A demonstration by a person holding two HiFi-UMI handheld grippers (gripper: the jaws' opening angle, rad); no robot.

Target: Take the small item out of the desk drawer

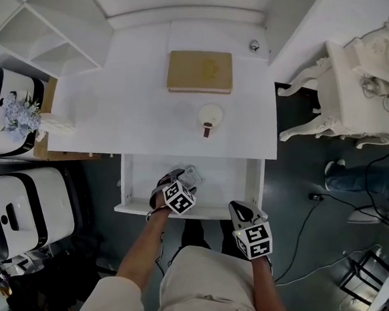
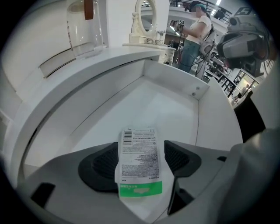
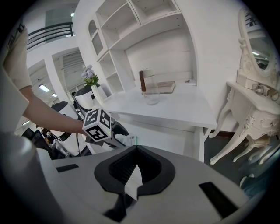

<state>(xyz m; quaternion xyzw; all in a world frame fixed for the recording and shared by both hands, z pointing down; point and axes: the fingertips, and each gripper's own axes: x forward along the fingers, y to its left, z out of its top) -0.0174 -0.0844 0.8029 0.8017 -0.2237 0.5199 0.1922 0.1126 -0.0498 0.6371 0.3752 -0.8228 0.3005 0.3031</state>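
Note:
The white desk drawer [image 1: 126,180] stands pulled out. My left gripper [image 1: 177,182] reaches down into it near the front. A small flat packet [image 1: 191,175] with a white printed label and a green band lies between its jaws. In the left gripper view the packet [image 2: 139,162] fills the gap between the two black pads [image 2: 101,165], which stand wide apart, so the gripper [image 2: 141,154] is open. The drawer wall [image 2: 197,109] rises behind it. My right gripper [image 1: 241,209] hangs shut just outside the drawer's front right corner, with nothing held [image 3: 136,148].
On the desktop [image 1: 119,92] lie a tan flat box [image 1: 200,71] and a glass jar [image 1: 209,118] with a brown piece. An ornate white vanity [image 1: 360,91] stands to the right, with cables [image 1: 310,214] on the floor. White shelves [image 1: 43,32] and flowers [image 1: 15,112] are at left.

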